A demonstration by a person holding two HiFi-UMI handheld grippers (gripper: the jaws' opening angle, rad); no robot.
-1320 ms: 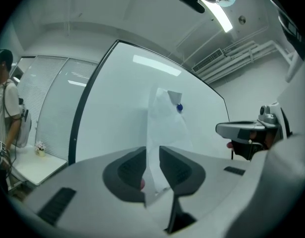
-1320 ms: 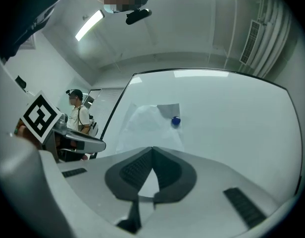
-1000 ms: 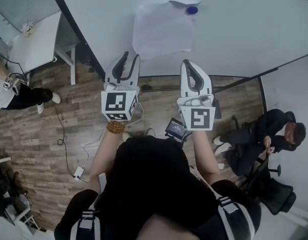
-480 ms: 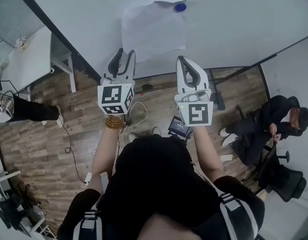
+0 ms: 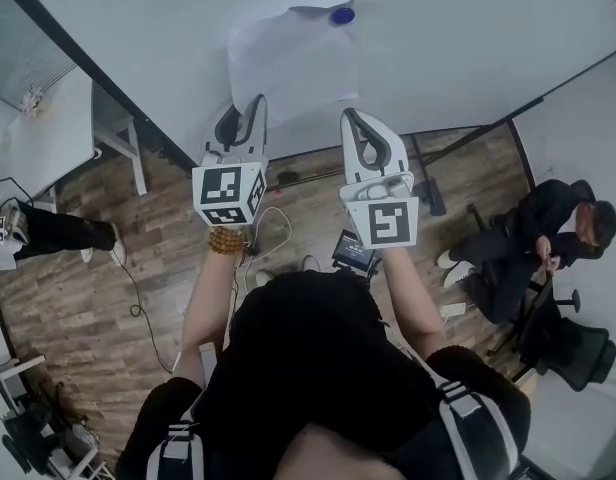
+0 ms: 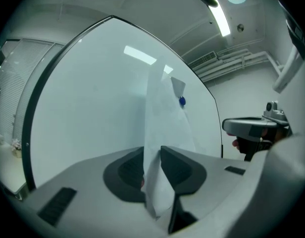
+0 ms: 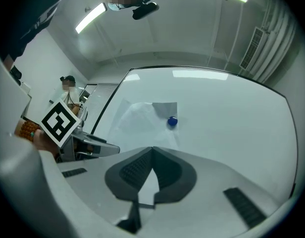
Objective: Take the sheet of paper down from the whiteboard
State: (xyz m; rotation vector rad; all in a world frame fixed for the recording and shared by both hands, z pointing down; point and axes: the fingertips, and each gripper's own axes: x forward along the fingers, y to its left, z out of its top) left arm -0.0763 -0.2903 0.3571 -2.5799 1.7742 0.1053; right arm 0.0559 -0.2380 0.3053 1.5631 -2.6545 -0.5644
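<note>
A white sheet of paper (image 5: 293, 58) hangs on the whiteboard (image 5: 468, 38), pinned at its top right corner by a blue magnet (image 5: 341, 15). My left gripper (image 5: 250, 118) is at the sheet's lower left edge. In the left gripper view that edge of the paper (image 6: 162, 133) runs between the two pads of my left gripper (image 6: 153, 155). The jaws have just been closing, a narrow gap still shows, and they are open. My right gripper (image 5: 350, 118) is shut and empty just below the sheet. Its view shows the magnet (image 7: 172, 121) ahead.
A dark frame (image 5: 138, 108) borders the whiteboard's left side, and its stand (image 5: 428, 188) rests on the wooden floor. A seated person in black (image 5: 548, 238) is at the right. A white table (image 5: 48, 138) and cables (image 5: 128, 278) lie at the left.
My left gripper has moved forward to the sheet's lower left edge, which now lies between its jaws. The right gripper keeps its place, still shut.
</note>
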